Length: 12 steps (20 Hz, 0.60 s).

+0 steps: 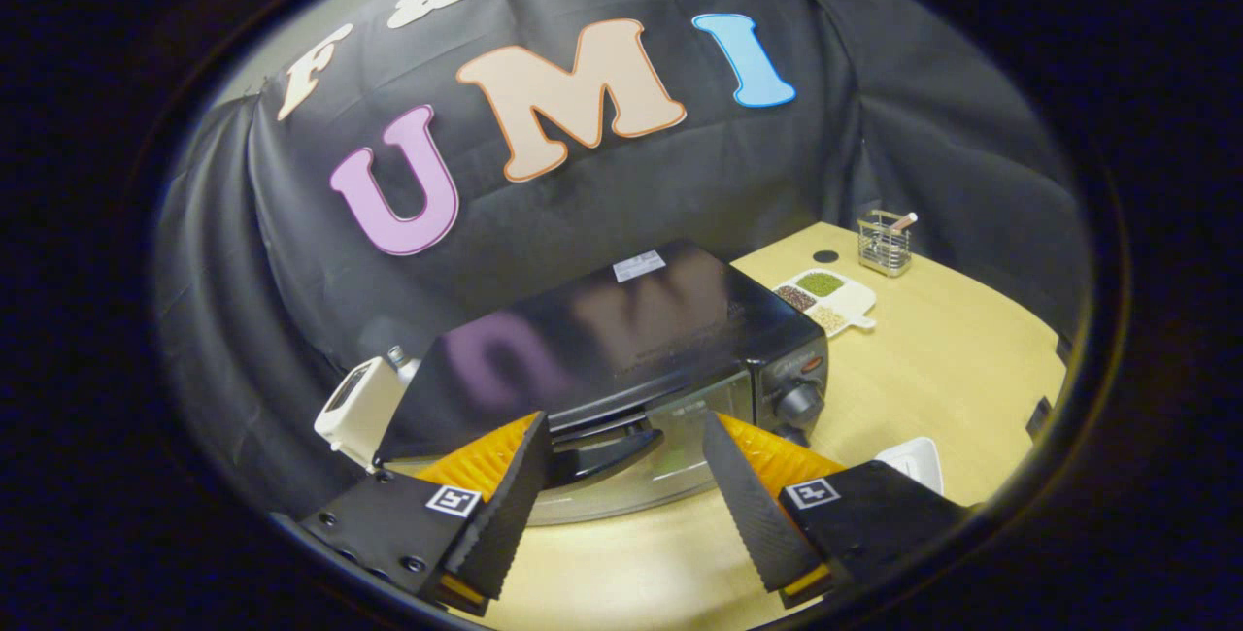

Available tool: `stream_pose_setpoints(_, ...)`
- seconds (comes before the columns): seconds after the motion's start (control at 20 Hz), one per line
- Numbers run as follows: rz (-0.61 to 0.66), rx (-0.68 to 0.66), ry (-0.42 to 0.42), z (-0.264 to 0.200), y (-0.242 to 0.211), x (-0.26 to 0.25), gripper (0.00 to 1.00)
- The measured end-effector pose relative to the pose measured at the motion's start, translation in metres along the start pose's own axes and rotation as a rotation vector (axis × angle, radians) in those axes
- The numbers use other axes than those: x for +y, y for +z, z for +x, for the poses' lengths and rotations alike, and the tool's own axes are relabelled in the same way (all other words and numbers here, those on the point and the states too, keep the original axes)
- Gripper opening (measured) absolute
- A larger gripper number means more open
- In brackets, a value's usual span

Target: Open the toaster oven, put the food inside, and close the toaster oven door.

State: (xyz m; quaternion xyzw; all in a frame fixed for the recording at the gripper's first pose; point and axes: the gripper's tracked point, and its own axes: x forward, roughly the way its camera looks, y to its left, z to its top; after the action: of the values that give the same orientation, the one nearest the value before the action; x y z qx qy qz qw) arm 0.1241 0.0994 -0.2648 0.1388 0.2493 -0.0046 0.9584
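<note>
The gripper is spread wide and holds nothing. Its fingers flank the door handle of the toaster oven, which sits on the counter. This spacing suits a grasp on the handle. The door appears slightly ajar at its top edge. A white dish rests beside the right finger; any food on it cannot be made out.

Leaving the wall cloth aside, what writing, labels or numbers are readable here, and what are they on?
White sticker on the toaster oven top: too small to read.
Print on the oven's top and beside its knob: blurred, unreadable.
Square markers on the open tongs, which sit either side of the door handle: patterns, no words.
</note>
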Motion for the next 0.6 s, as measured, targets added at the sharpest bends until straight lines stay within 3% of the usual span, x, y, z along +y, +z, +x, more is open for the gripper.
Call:
stream_pose_setpoints(0.25, -0.076, -0.007, 0.016, -0.001, 0.016, 0.013, 0.97)
stream_pose_setpoints(0.6, 0.005, -0.197, 0.134, -0.042, 0.108, 0.059, 0.97)
